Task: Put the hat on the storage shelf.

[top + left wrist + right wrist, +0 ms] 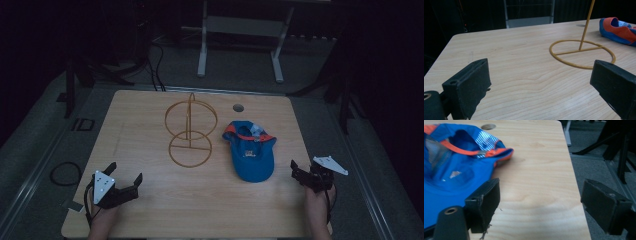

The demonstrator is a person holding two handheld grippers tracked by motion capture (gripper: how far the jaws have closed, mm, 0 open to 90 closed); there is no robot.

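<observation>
From above, the blue cap (251, 152) lay crown-down beside the wire stand (190, 131), its hollow holding nothing; the left gripper (125, 176) and right gripper (296, 171) waited apart from it, jaws spread. The left gripper view showed the stand's base ring beyond empty jaws. In the right gripper view, the cap (451, 167) sat just past the left jaw.

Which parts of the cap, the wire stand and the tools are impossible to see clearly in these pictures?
- Cap, high view: the emblem is too small and dim to read.
- Cap, right tool view: cut off by the left edge, partly behind a jaw.
- Wire stand, left tool view: its top is cut off by the upper edge.
- Right tool, high view: dark, its jaw gap is hard to judge.
</observation>
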